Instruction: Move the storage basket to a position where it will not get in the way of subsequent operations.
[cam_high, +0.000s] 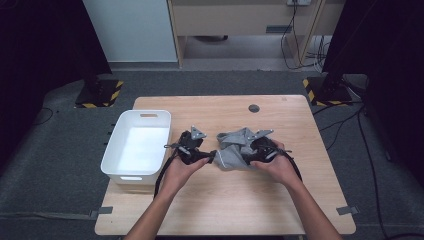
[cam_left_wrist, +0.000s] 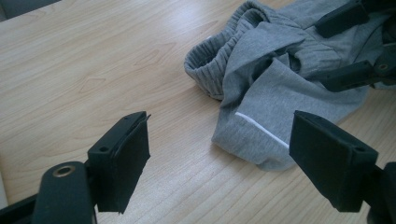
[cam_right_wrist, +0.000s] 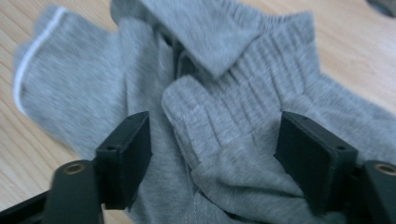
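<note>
I have a crumpled grey garment (cam_high: 234, 149) lying near the middle of the table (cam_high: 280, 210), a little toward my right edge and well apart from the white bin (cam_high: 137, 145) that sits at the left edge. It looks like soft knit jersey, with a ribbed cuff or waistband (cam_left_wrist: 211, 70) bunched up on one side and a thin white stripe (cam_left_wrist: 261, 128) near one hem. I judge it light, limp and not at all fragile; it will sag and trail from wherever I lift it, and a single thin layer could slide out of the pads.

My left gripper (cam_high: 197, 152) sits just beside the garment's left edge, jaws standing apart over bare wood with nothing between them; the nearest hem lies just ahead of its right jaw. My right gripper (cam_right_wrist: 212, 158) is over the pile itself, jaws wide apart with ribbed folds heaped between them, and the pads do not press on the cloth as far as I can see.

For a secure hold I would go for the ribbed band, since it is thicker and gives the pads something to bite on. With the left I would take the striped hem, catching a doubled fold rather than one layer. Holding two separated points should let me spread it out instead of lifting a lump.
</note>
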